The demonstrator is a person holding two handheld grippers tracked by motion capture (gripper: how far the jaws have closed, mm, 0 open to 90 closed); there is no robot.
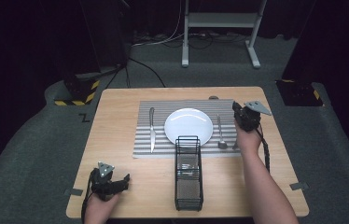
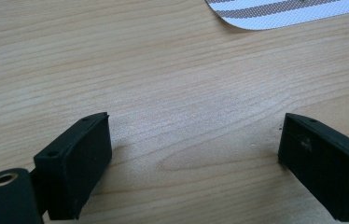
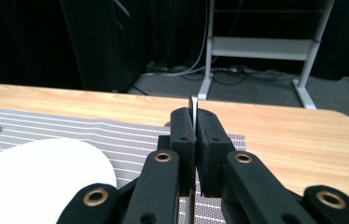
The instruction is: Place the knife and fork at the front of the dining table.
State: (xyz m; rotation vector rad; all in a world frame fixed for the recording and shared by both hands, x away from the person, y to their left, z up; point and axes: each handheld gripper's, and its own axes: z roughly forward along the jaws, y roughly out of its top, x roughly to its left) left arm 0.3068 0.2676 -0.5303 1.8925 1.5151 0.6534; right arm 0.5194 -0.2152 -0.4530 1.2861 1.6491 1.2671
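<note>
A thin strip of metal stands pinched between the jaws of the right gripper, its top edge poking just above them and a sliver showing below; it looks like a piece of cutlery, perhaps a fork, though which piece cannot be told. From the high view the right gripper sits over the right edge of the striped placemat, and the held piece runs down beneath it, long axis roughly upright; the spoon lies just to this gripper's left on the mat, handle pointing away from the person; farther left is the white plate, and beyond that the knife, lying parallel to the spoon. My guess is that a place is being set, and the coming move turns on laying the upright piece down parallel to the spoon, just beside it; the right hand is the nearer.

The black wire caddy stands toward the person from the plate, between the two hands. The left gripper rests near the table's front left corner, well apart from all this; in its own view the jaws stand wide apart over bare wood, holding nothing, with a corner of the placemat ahead.

No brand, label or legible writing shows on any of the things.
</note>
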